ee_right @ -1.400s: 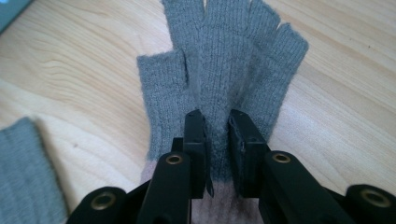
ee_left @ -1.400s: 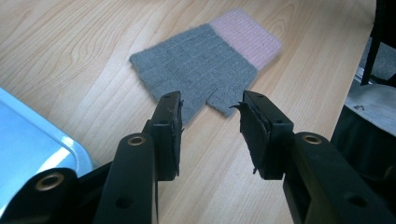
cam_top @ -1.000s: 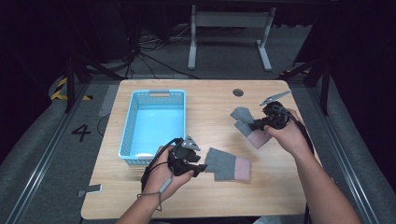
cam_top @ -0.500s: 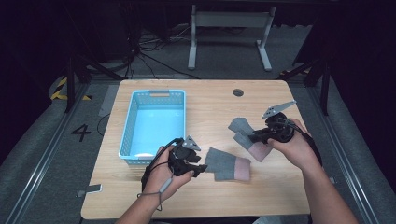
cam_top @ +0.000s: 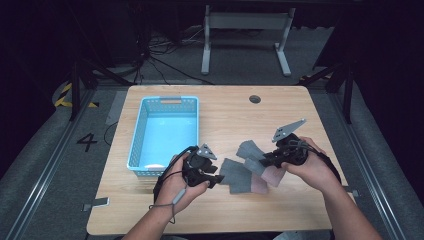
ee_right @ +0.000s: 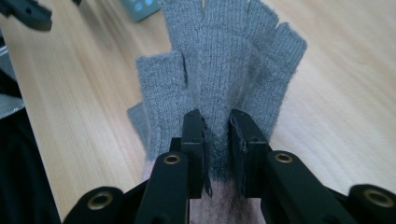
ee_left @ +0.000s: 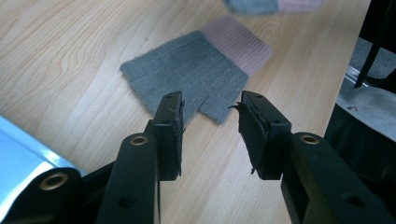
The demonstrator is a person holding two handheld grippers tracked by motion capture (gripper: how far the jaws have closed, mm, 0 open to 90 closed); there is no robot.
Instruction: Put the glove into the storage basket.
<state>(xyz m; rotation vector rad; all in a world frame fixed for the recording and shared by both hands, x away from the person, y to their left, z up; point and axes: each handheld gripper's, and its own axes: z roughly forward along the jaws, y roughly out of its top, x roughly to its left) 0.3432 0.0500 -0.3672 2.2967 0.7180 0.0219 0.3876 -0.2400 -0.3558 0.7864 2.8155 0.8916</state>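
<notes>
Our right claw (ee_right: 217,140) pinches one grey glove (ee_right: 224,70), carrying it; our left claw (ee_left: 210,126) hangs half open, empty, before the other glove (ee_left: 196,70). Next it must close on it.

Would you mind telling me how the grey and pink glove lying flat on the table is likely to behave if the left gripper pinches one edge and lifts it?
The flat glove looks like thin ribbed knit, so it would probably droop and fold. It seems light, likely sliding on the smooth table if pushed. Its fuzzy surface should hold well between the left gripper pads.
</notes>
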